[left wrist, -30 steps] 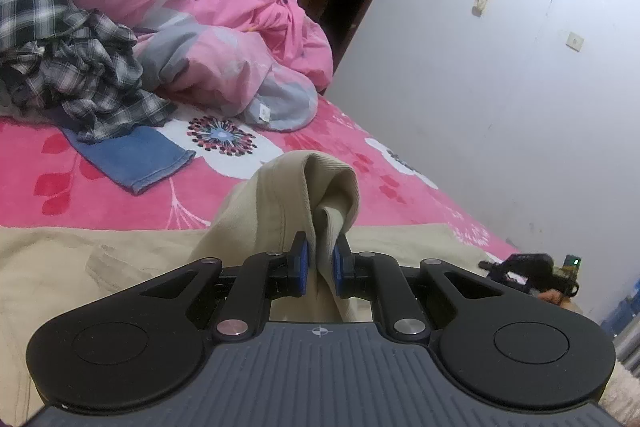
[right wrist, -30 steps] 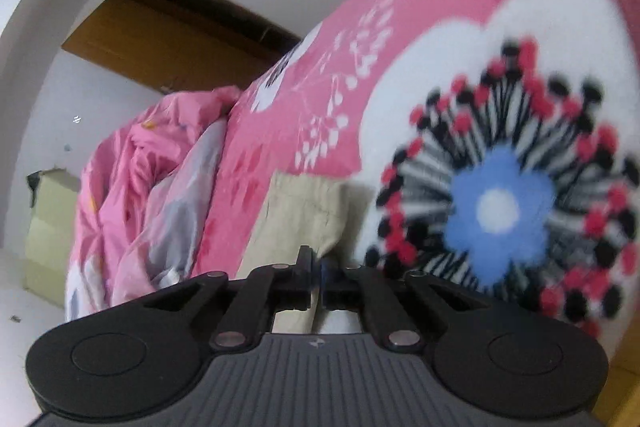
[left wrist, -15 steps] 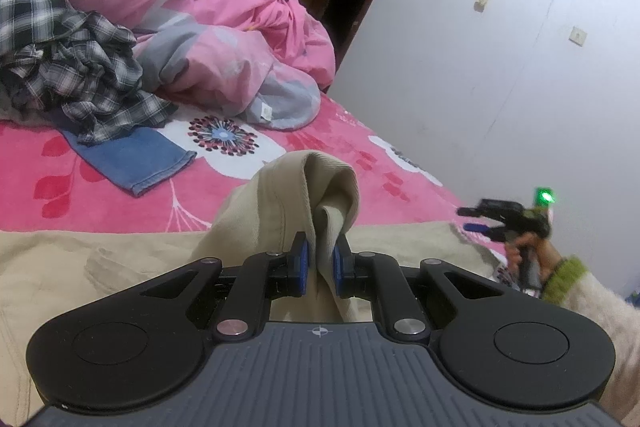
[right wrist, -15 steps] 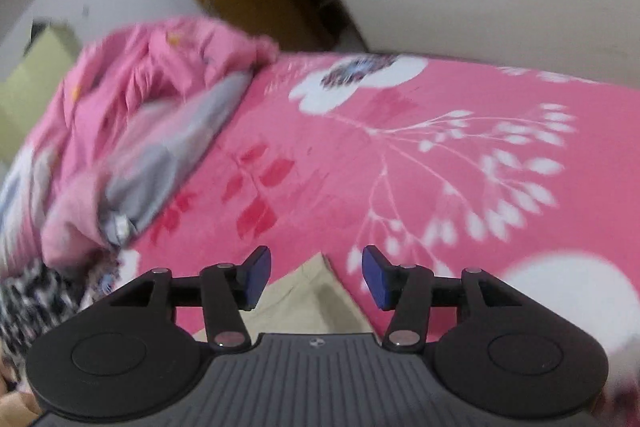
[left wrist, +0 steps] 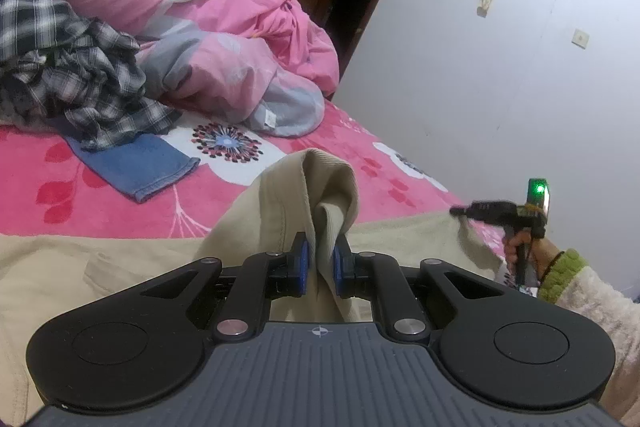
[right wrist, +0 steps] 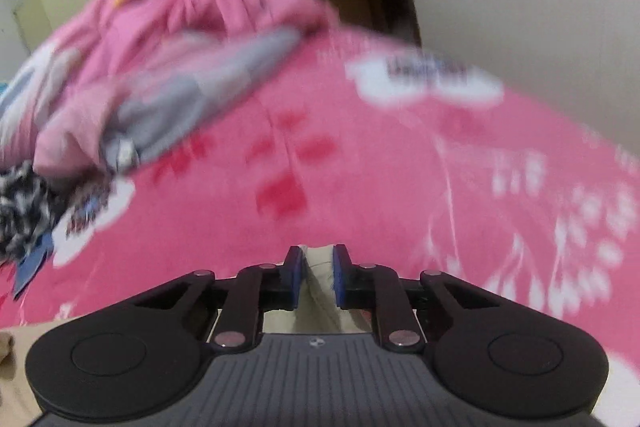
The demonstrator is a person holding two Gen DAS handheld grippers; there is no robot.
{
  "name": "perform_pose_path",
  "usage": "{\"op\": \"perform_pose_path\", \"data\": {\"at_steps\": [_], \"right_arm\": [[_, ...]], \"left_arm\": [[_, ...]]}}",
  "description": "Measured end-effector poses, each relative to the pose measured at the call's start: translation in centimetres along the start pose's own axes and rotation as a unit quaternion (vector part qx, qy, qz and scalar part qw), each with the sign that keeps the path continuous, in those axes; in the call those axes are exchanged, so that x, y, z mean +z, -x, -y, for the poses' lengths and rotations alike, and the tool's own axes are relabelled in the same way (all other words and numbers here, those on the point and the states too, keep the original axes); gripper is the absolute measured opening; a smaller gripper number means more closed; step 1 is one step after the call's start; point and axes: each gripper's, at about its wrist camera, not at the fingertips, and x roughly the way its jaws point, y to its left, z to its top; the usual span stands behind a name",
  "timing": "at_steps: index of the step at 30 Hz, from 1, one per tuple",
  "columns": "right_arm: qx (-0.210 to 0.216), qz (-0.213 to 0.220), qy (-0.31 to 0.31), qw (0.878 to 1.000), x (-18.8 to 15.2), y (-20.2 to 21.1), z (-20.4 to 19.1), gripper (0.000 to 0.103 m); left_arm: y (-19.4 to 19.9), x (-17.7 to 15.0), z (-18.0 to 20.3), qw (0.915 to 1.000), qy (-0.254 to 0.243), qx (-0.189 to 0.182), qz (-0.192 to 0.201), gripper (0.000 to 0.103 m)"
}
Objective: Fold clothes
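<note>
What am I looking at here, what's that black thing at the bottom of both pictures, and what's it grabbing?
Each black shape is a hand-held claw with a camera mounted behind it, so you look along its two fingers. One picture comes from the left claw, the other from the right claw. Both are shut on the same beige garment, spread on a bed with a pink floral sheet. In the left view, the right claw shows at the garment's far corner. Further back lie blue jeans, a plaid shirt and a pink duvet.
</note>
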Motion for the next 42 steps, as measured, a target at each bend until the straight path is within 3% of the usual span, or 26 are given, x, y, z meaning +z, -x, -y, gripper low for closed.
{"op": "perform_pose_path", "data": {"at_steps": [2,5,7,10,12,15,17,20,21,25,26,27,28,30,32,34,35,36,39,40,42], "right_arm": [[-0.023,0.033,0.001,0.999,0.2,-0.2,-0.3,0.005],[-0.076,0.007,-0.032,0.997,-0.6,-2.6,1.1,0.006],[-0.097,0.035,-0.029,0.994,-1.3,-1.6,0.5,0.006],[-0.003,0.094,0.048,0.994,-2.3,3.4,-5.6,0.006],[0.087,0.08,0.154,0.981,-3.9,5.9,-11.9,0.006],[0.196,0.01,0.278,0.94,-7.8,6.7,-20.5,0.006],[0.252,-0.033,0.337,0.907,-10.2,6.5,-25.2,0.005],[0.251,-0.096,0.358,0.894,-11.5,3.0,-27.7,0.005],[0.229,-0.112,0.353,0.9,-11.1,1.4,-27.2,0.004],[0.131,-0.088,0.255,0.954,-6.6,-2.7,-22.1,0.0],[0.086,-0.073,0.243,0.963,-5.6,-2.9,-21.2,0.0],[0.056,-0.062,0.241,0.967,-5.1,-2.5,-20.6,0.0],[0.067,-0.054,0.233,0.969,-4.9,-1.3,-20.4,0.0],[0.163,-0.051,0.21,0.963,-5.8,1.7,-21.3,0.0],[0.239,-0.059,0.256,0.935,-8.6,4.6,-23.2,0.0],[0.262,-0.079,0.322,0.906,-11.8,6.4,-24.0,0.0],[0.248,-0.093,0.343,0.901,-13.0,6.5,-23.2,0.0],[0.224,-0.099,0.335,0.91,-13.3,6.0,-21.4,0.0],[0.157,-0.079,0.189,0.966,-9.8,4.3,-11.5,0.0],[0.098,-0.054,0.142,0.984,-8.6,3.6,-7.7,0.0],[0.012,-0.015,0.052,0.998,-7.2,3.5,-0.6,0.0]], "left_arm": [[0.0,0.0,0.0,1.0,0.003,0.0,0.001,0.011],[-0.1,-0.2,0.0,1.0,0.004,0.0,0.002,0.011],[0.0,-0.2,0.1,1.0,0.003,0.001,0.005,0.011],[0.1,-0.1,0.0,0.9999,0.002,0.004,0.011,0.011],[0.2,0.0,-0.1,0.9999,0.006,0.005,0.015,0.011],[0.4,0.1,-0.1,0.9997,0.011,0.007,0.023,0.011],[0.6,0.1,-0.1,0.9995,0.012,0.007,0.027,0.011],[1.2,0.1,-0.2,0.9994,0.013,0.004,0.032,0.011],[1.2,0.1,-0.3,0.9993,0.015,0.002,0.034,0.011],[1.4,0.0,-0.9,0.9989,0.028,-0.008,0.038,0.011],[1.3,0.0,-1.1,0.9987,0.031,-0.01,0.038,0.011],[1.3,0.0,-1.2,0.9986,0.034,-0.012,0.039,0.011],[1.3,0.0,-1.3,0.9985,0.034,-0.013,0.04,0.011],[1.3,-0.1,-1.5,0.9983,0.035,-0.016,0.043,0.011],[1.2,-0.2,-1.7,0.9981,0.039,-0.02,0.043,0.011],[0.9,-0.3,-1.9,0.9979,0.045,-0.025,0.04,0.011],[0.8,-0.3,-1.8,0.9979,0.045,-0.026,0.038,0.011],[0.7,-0.3,-1.8,0.998,0.044,-0.027,0.036,0.011],[0.6,-0.3,-1.4,0.9984,0.035,-0.028,0.033,0.011],[0.6,-0.3,-1.4,0.9986,0.031,-0.028,0.033,0.011],[0.6,-0.4,-1.4,0.9985,0.034,-0.029,0.032,0.011]]}}
